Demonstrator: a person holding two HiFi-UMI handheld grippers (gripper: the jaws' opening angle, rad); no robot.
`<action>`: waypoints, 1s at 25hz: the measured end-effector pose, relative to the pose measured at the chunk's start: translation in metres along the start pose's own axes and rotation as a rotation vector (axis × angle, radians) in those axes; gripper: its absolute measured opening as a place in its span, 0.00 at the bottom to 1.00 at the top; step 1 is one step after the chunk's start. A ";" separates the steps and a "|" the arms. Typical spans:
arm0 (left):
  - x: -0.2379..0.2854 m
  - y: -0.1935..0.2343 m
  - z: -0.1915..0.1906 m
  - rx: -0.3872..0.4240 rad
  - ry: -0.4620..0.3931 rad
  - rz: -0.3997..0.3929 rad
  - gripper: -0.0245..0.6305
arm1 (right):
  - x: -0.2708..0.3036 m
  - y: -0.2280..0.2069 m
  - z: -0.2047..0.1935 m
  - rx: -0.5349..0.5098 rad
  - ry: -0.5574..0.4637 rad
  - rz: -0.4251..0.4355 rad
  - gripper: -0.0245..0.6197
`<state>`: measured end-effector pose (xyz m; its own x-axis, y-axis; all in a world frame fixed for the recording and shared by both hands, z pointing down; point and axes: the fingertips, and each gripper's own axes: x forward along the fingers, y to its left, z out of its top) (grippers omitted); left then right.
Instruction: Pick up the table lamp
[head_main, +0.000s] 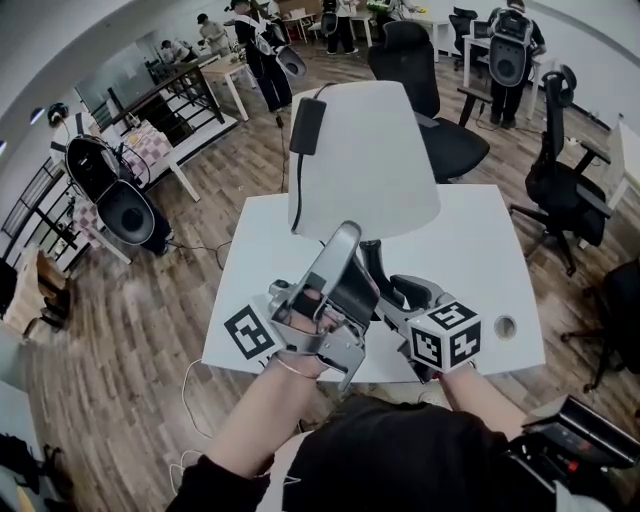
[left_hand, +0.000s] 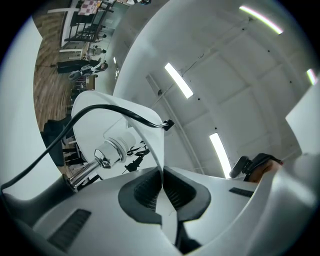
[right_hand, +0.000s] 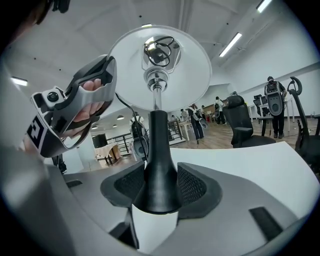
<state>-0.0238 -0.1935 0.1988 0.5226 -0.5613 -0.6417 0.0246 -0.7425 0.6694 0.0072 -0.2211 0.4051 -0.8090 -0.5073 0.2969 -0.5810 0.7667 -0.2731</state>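
The table lamp has a white cone shade (head_main: 370, 160) and a black stem (head_main: 372, 258), with a black cord and plug (head_main: 306, 125) hanging over the shade. My left gripper (head_main: 347, 236) is shut on the shade's thin lower rim (left_hand: 159, 150); the left gripper view looks up into the shade at the chrome socket (left_hand: 111, 151). My right gripper (head_main: 385, 280) is shut on the flared black stem (right_hand: 157, 165), which fills the gap between its pads (right_hand: 192, 186). In the right gripper view the shade's underside (right_hand: 177, 75) is above and the left gripper (right_hand: 75, 117) is at left.
A white table (head_main: 480, 260) with a cable hole (head_main: 505, 326) lies under the lamp. A black office chair (head_main: 430, 95) stands behind it, and another chair (head_main: 565, 190) at right. Black round devices (head_main: 125, 210) stand at left. People stand at the far desks.
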 end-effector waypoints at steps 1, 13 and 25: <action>-0.007 -0.004 0.005 -0.004 -0.002 0.003 0.07 | 0.002 0.009 -0.002 -0.002 0.001 -0.003 0.37; -0.066 -0.026 0.020 0.010 0.038 0.016 0.06 | 0.025 0.072 -0.035 0.033 0.045 0.011 0.37; -0.069 -0.035 0.033 0.055 0.006 0.028 0.06 | 0.038 0.087 -0.027 0.002 0.087 0.087 0.38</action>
<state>-0.0891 -0.1409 0.2074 0.5279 -0.5802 -0.6202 -0.0372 -0.7454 0.6656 -0.0719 -0.1628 0.4169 -0.8455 -0.4030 0.3503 -0.5095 0.8052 -0.3033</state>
